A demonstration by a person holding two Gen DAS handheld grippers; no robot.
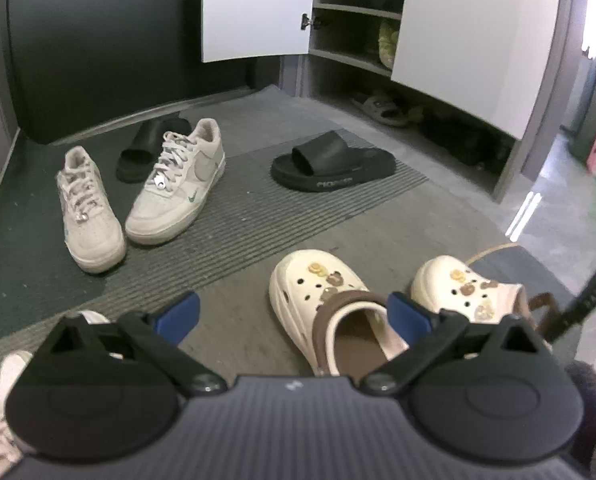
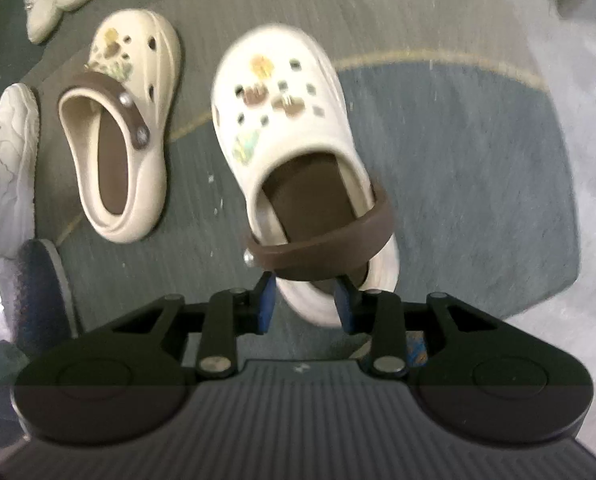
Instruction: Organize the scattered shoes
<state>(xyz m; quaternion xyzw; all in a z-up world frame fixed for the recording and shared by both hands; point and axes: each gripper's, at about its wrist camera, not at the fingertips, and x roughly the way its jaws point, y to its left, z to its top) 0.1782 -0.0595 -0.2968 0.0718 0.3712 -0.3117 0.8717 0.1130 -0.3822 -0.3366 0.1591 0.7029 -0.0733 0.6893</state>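
My right gripper (image 2: 306,304) is shut on the heel of a cream clog (image 2: 282,120) with a brown strap and holds it above the blue mat. It also shows in the left wrist view (image 1: 462,288). Its twin clog (image 2: 122,128) lies on the floor to the left, also in the left wrist view (image 1: 330,308). My left gripper (image 1: 294,316) is open and empty, just above and left of that twin. Two white sneakers (image 1: 138,196) and two black slides (image 1: 334,162) lie on the striped mat ahead.
An open shoe cabinet (image 1: 354,40) with white doors stands at the back, with shoes on its shelves and floor. Another white sneaker (image 2: 6,168) lies at the left. A blue rug (image 2: 478,180) with a gold border lies under the held clog.
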